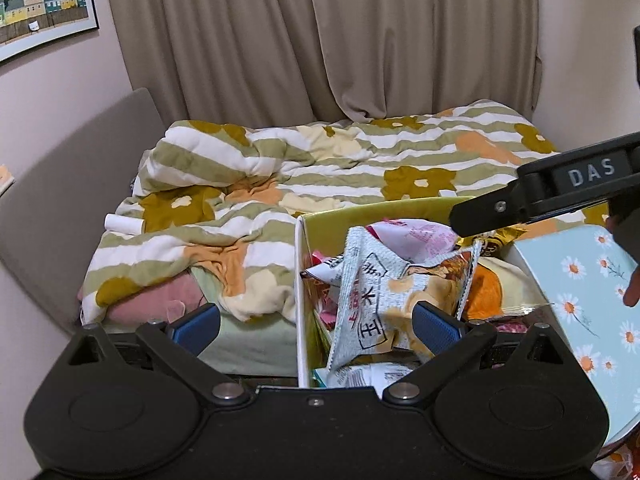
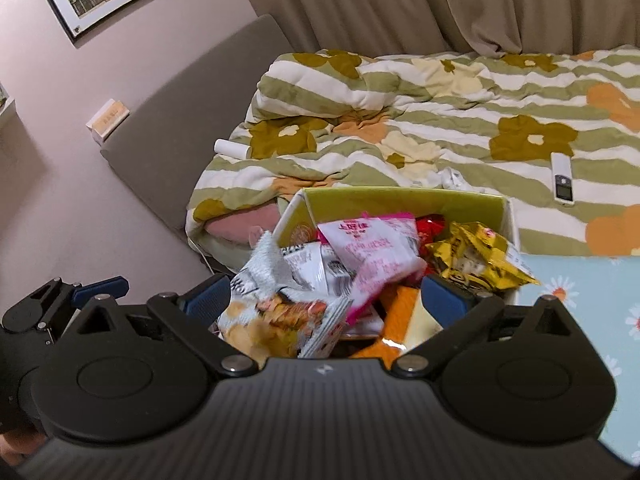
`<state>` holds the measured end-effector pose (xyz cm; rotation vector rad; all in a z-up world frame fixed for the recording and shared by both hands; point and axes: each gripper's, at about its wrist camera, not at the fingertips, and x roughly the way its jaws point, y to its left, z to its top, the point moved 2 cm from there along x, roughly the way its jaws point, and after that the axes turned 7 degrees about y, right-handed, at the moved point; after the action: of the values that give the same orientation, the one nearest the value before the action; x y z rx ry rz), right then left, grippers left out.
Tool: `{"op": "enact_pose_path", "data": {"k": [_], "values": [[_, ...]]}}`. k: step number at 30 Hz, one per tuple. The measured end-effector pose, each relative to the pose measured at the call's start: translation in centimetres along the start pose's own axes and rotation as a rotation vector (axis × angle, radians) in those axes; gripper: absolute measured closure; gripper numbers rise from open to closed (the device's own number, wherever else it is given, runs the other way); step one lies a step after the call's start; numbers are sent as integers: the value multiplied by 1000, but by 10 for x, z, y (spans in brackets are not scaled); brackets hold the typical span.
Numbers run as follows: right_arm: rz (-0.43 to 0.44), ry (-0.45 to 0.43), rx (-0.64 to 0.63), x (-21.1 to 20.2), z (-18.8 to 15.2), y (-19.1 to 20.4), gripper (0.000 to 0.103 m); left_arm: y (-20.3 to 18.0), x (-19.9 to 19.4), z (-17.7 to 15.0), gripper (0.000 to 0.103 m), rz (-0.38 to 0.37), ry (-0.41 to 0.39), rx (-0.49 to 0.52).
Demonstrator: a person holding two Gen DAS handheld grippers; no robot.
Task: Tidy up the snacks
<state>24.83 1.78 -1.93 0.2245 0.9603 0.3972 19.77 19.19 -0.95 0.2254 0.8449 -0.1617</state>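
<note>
A yellow-green cardboard box (image 1: pixel 360 210) (image 2: pixel 400 200) is heaped with snack bags. A silver-white snack bag (image 1: pixel 372 292) (image 2: pixel 288 280) lies on top at the box's near left. A pink-and-white bag (image 2: pixel 372 248) (image 1: pixel 416 236), a yellow bag (image 2: pixel 476 260) and an orange bag (image 1: pixel 484 290) (image 2: pixel 400 312) lie beside it. My left gripper (image 1: pixel 316 324) is open over the box's left wall, its right finger against the silver bag. My right gripper (image 2: pixel 324 294) is open just above the heap, holding nothing. The right gripper's body (image 1: pixel 560 188) shows in the left wrist view.
The box stands against a bed with a striped flowered quilt (image 1: pixel 320 168) (image 2: pixel 440 120). A light blue daisy-patterned tabletop (image 1: pixel 580 300) (image 2: pixel 580 300) lies to the right. A white remote (image 2: pixel 562 178) and a white roll (image 2: pixel 232 148) lie on the quilt. A grey headboard (image 2: pixel 200 92) stands left.
</note>
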Motion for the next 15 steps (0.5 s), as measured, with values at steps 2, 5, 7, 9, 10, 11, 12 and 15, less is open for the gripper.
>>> {"op": "enact_pose_path", "data": {"k": [2, 5, 7, 9, 10, 11, 12, 15], "values": [[-11, -21, -12, -10, -2, -1, 0, -5, -6, 0, 0, -1, -9, -6], [-27, -61, -30, -33, -7, -6, 0, -16, -23, 3, 0, 5, -36, -18], [-40, -91, -39, -53, -11, -9, 0, -26, -38, 7, 0, 9, -62, -30], [-66, -128, -46, -78, -17, -14, 0, -37, -55, 11, 0, 13, -82, -50], [-88, -148, -50, -93, -22, -16, 0, -42, -63, 13, 0, 10, -92, -60], [-107, -164, -54, -106, -25, -18, 0, -47, -72, 15, 0, 5, -104, -70], [-125, -180, -59, -119, -30, -21, 0, -54, -84, 15, 0, 0, -124, -81], [-194, -231, -75, -160, -47, -28, 0, -71, -112, 14, 0, 4, -174, -103]]}}
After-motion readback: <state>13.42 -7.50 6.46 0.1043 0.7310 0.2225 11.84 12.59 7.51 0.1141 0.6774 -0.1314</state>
